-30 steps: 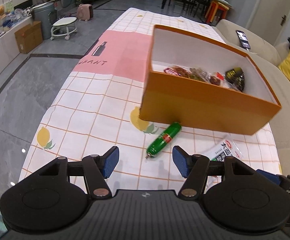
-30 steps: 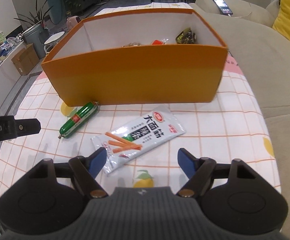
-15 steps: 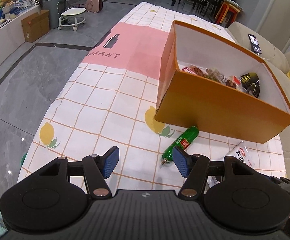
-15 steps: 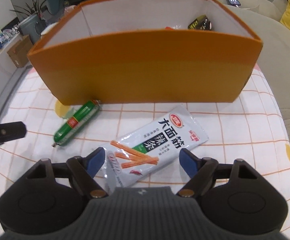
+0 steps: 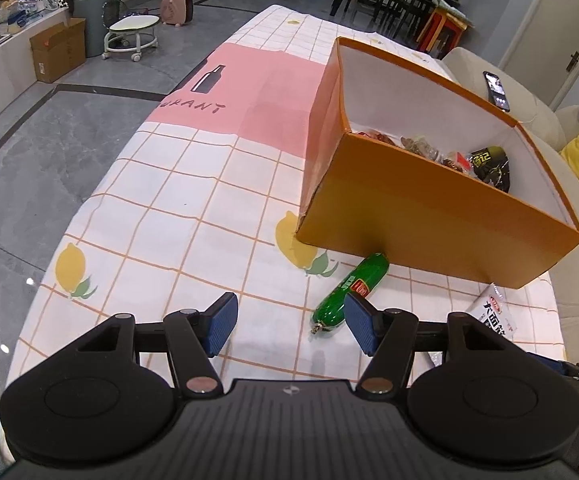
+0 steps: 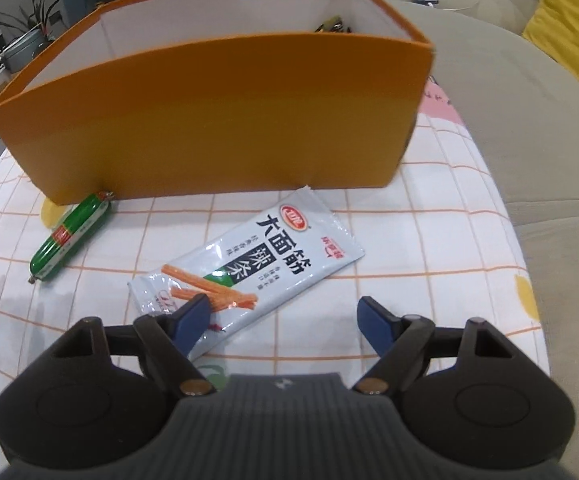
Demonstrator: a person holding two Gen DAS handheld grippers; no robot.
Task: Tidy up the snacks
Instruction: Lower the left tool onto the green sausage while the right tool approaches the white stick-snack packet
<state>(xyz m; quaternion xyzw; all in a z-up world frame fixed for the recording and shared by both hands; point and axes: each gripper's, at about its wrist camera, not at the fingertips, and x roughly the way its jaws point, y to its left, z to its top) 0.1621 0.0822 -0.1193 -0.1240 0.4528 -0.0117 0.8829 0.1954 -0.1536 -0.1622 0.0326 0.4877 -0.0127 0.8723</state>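
I note the box (image 6: 217, 120): orange outside, white inside. Sausage (image 6: 69, 238): green wrap, red label. Packet (image 6: 249, 264): pale grey-white, black characters, red logo, orange sticks printed. Cloth (image 5: 193, 208): white, orange grid, yellow lemons, pink band with a dark bottle. My pads (image 5: 221, 322): blue. Cushion (image 6: 569, 20): yellow.

The left hand-held gripper (image 5: 287, 330) is matte black: a ribbed central housing with a small round emblem, two round discs at its sides, and angled arms pinned by silver screws, ending in blue textured pads (image 5: 221, 322). The right hand-held gripper (image 6: 283, 320) has the same build, with a greyer ribbed housing, brass-toned screws and darker blue fingers (image 6: 375, 324).
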